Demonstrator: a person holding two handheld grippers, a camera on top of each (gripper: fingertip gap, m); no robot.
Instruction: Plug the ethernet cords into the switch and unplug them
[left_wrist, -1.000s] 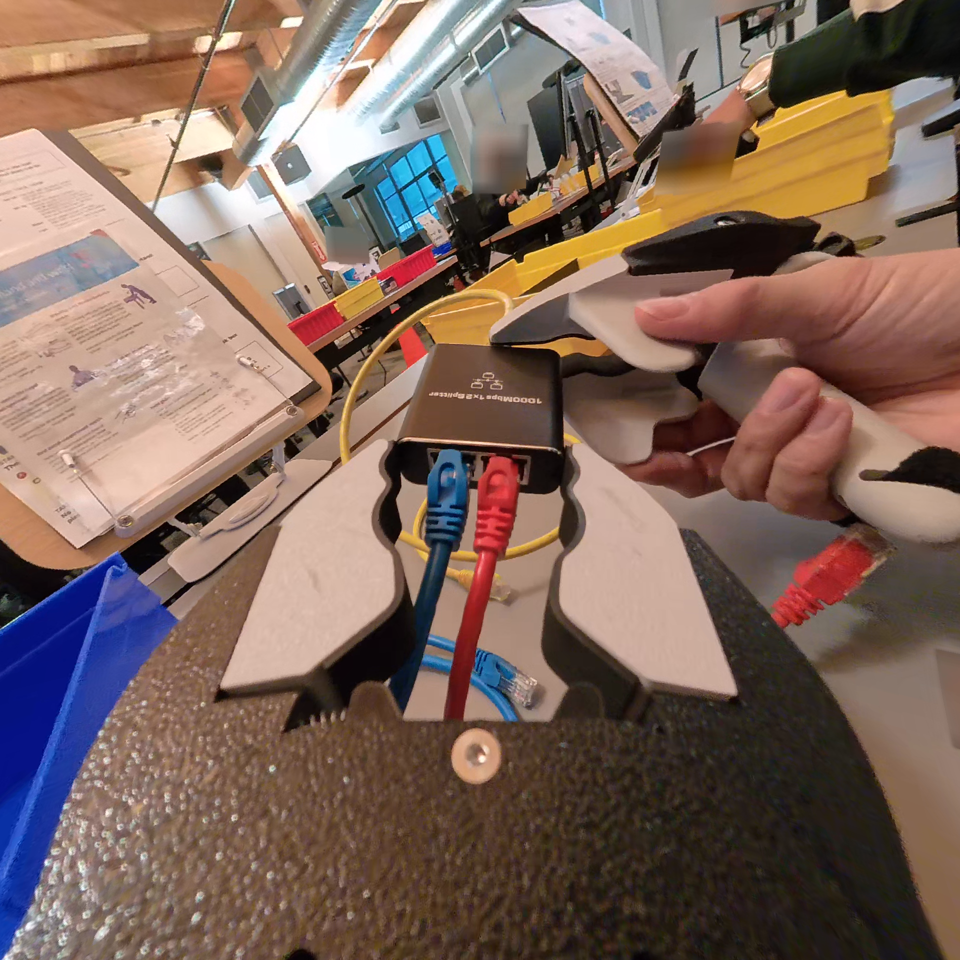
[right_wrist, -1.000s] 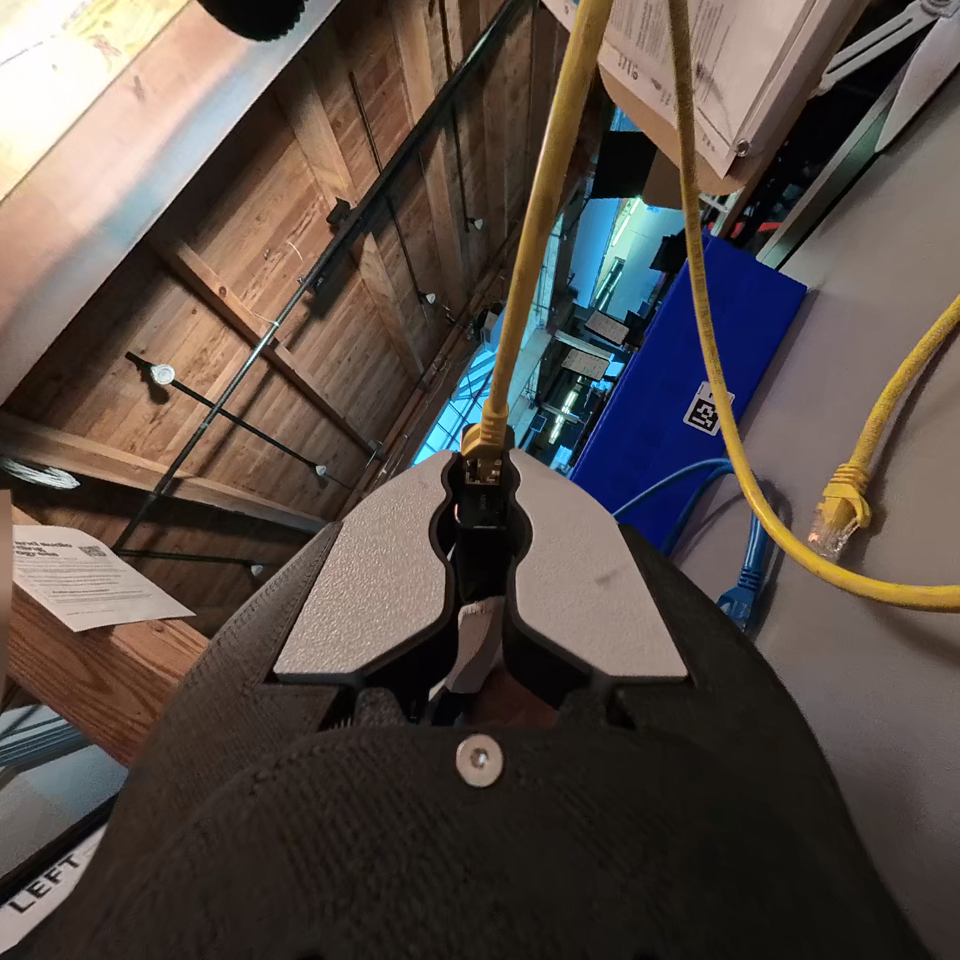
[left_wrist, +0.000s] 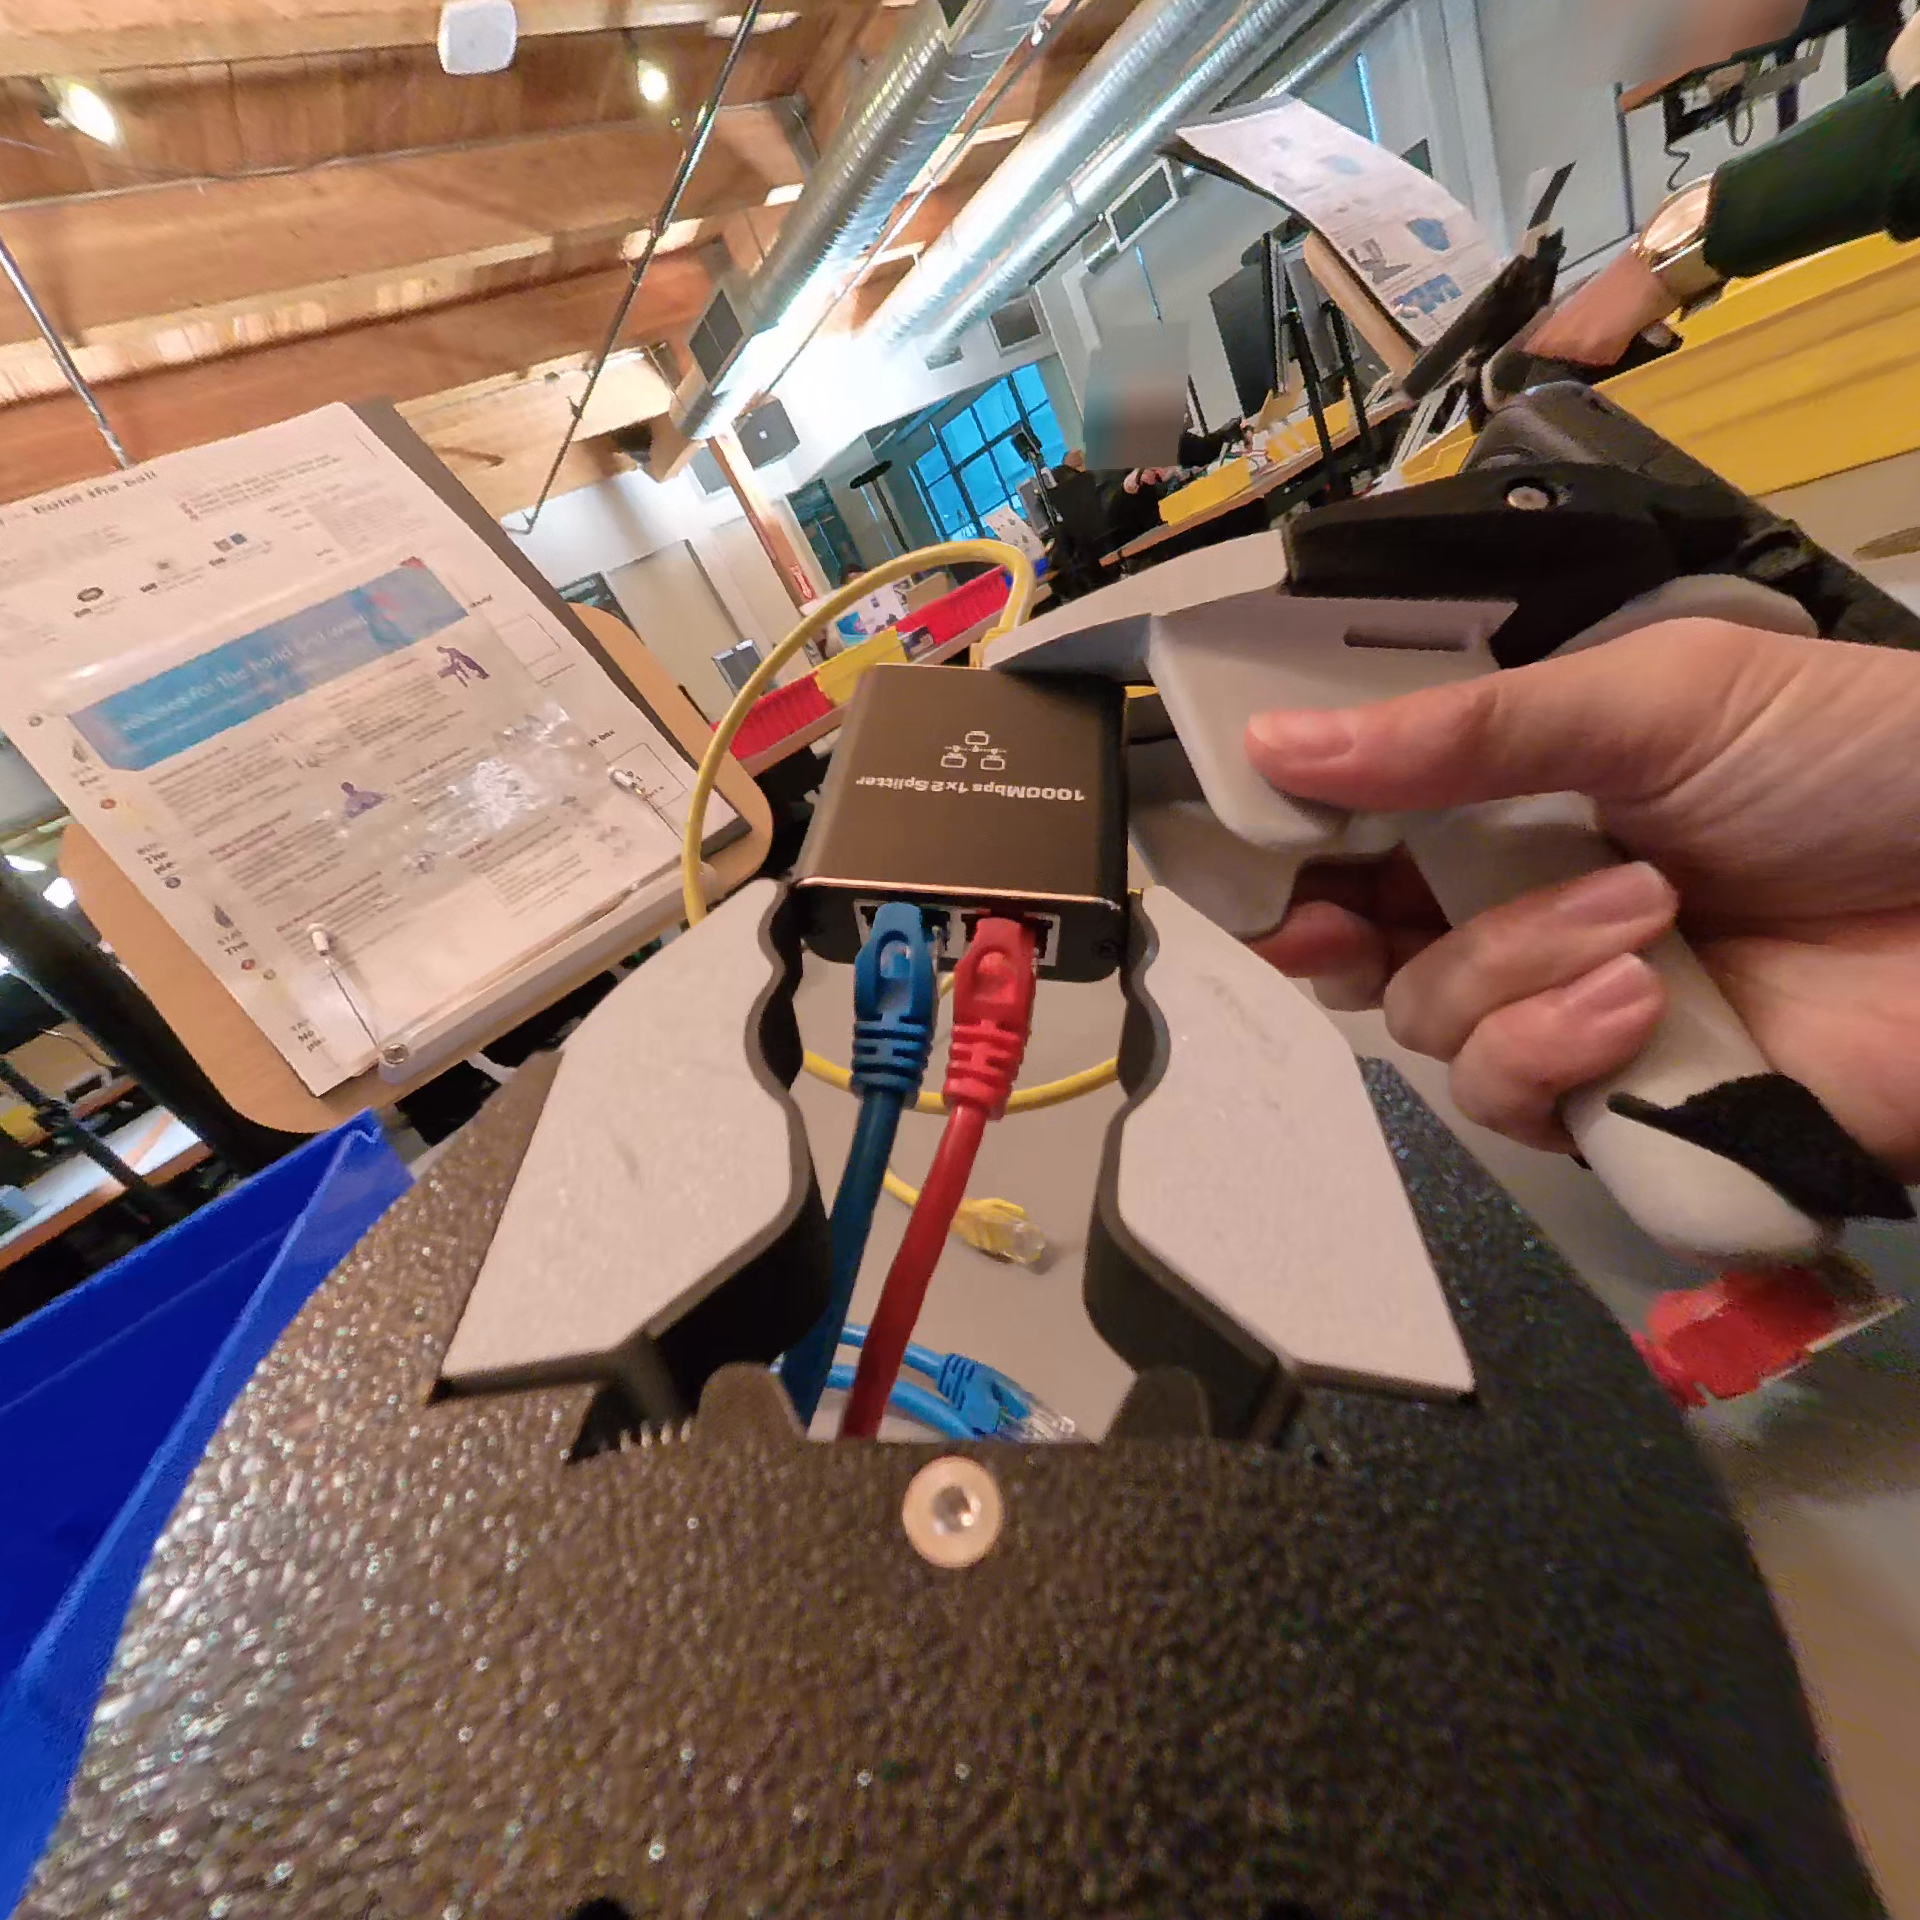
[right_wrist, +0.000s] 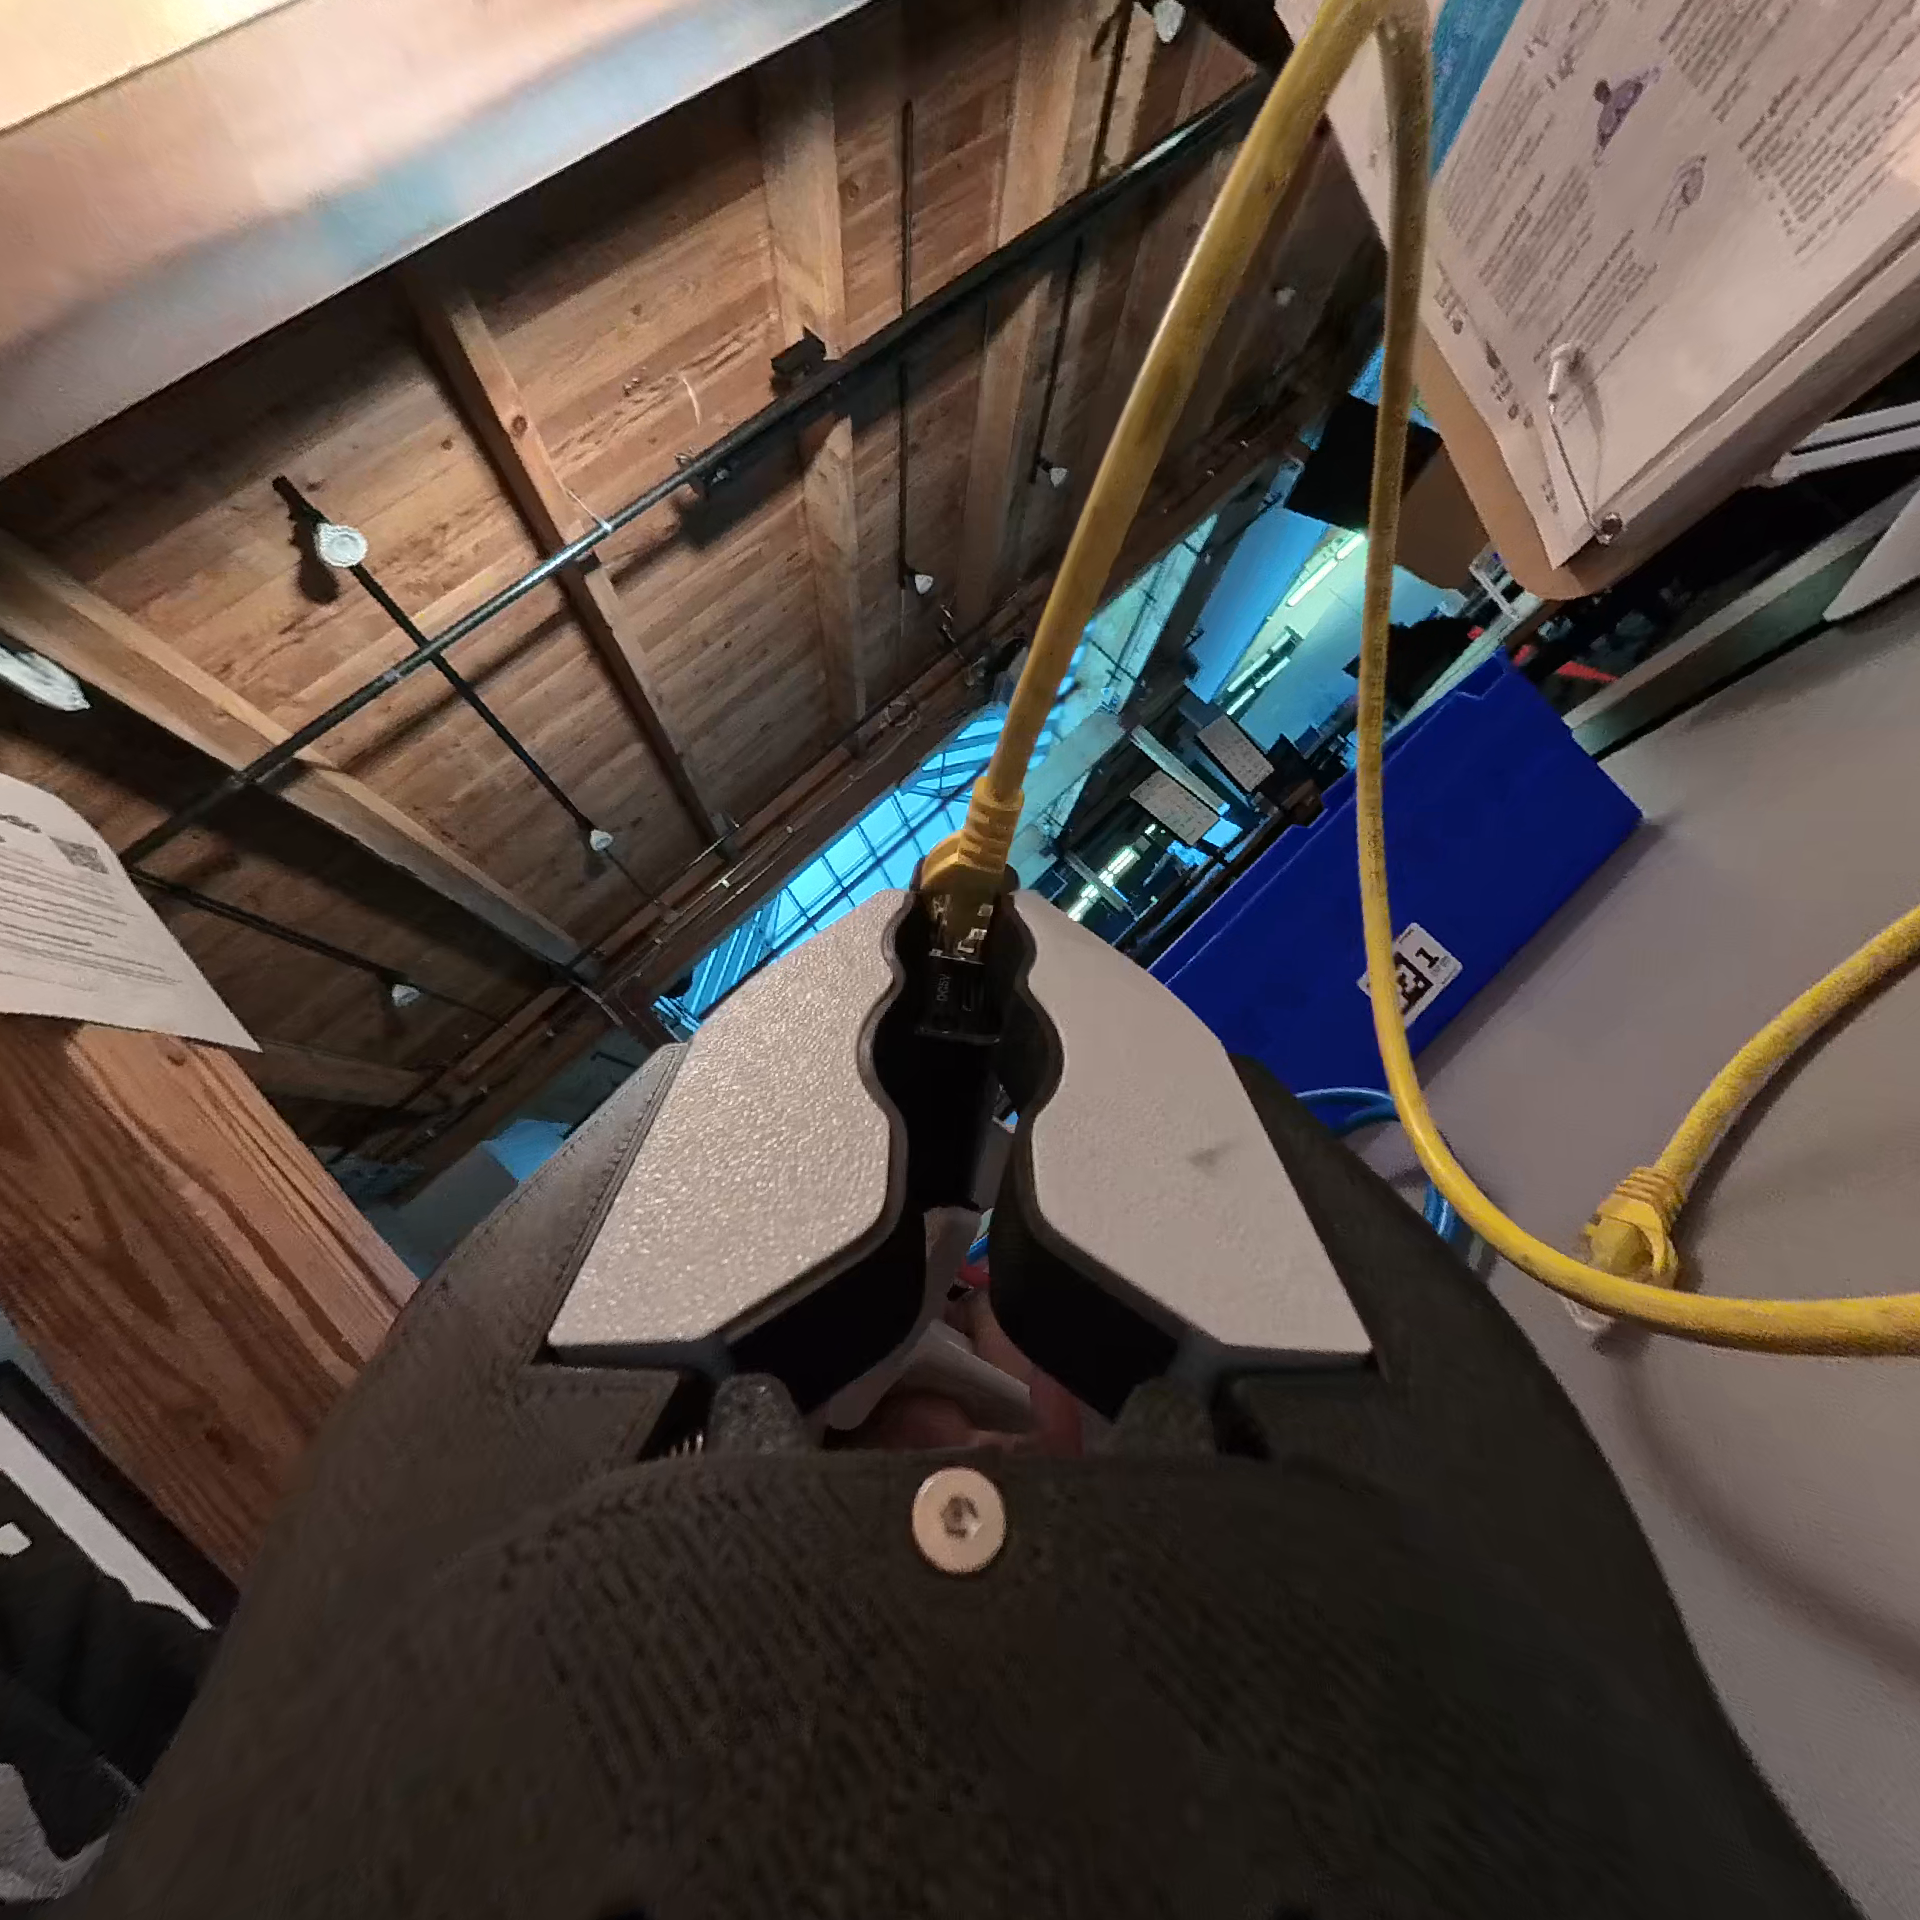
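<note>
- Switch (left_wrist: 966, 790): small black box, held off the table (left_wrist: 1849, 1507) between both tongs, port face toward the left wrist camera.
- Left tongs (left_wrist: 956, 925): spread to the switch's width, tips pressed on its two near corners, so clamped on the switch.
- Right tongs (left_wrist: 1049, 655): coming in from the right, gripped by a hand (left_wrist: 1662, 831), flat fingers pinching the far end of the switch from above and below.
- Right wrist view: right tongs (right_wrist: 956, 966) nearly together, clamped on the switch (right_wrist: 956, 1008), seen edge-on as a thin black slab.
- Blue cord (left_wrist: 888, 987): plugged into the left port, running down between the left fingers.
- Red cord (left_wrist: 987, 997): plugged into the port just beside it, on the right.
- Yellow cord (right_wrist: 1091, 520): plugged into the opposite end of the switch, looping up and back down to the table (right_wrist: 1766, 935).
- Same yellow loop (left_wrist: 727, 748) visible behind the switch from the left wrist.
- Loose ends on the table: yellow plug (left_wrist: 997, 1236), blue plug (left_wrist: 966, 1382), red plug (left_wrist: 1766, 1330) (blurred, under the hand).
- Loose yellow plug (right_wrist: 1631, 1226) also visible from the right wrist, apart from the tongs.
- Blue bin (left_wrist: 156, 1403) at left edge; same bin (right_wrist: 1403, 862) beyond the right tongs.
- Printed sheet on a stand (left_wrist: 312, 727) left of the switch.
</note>
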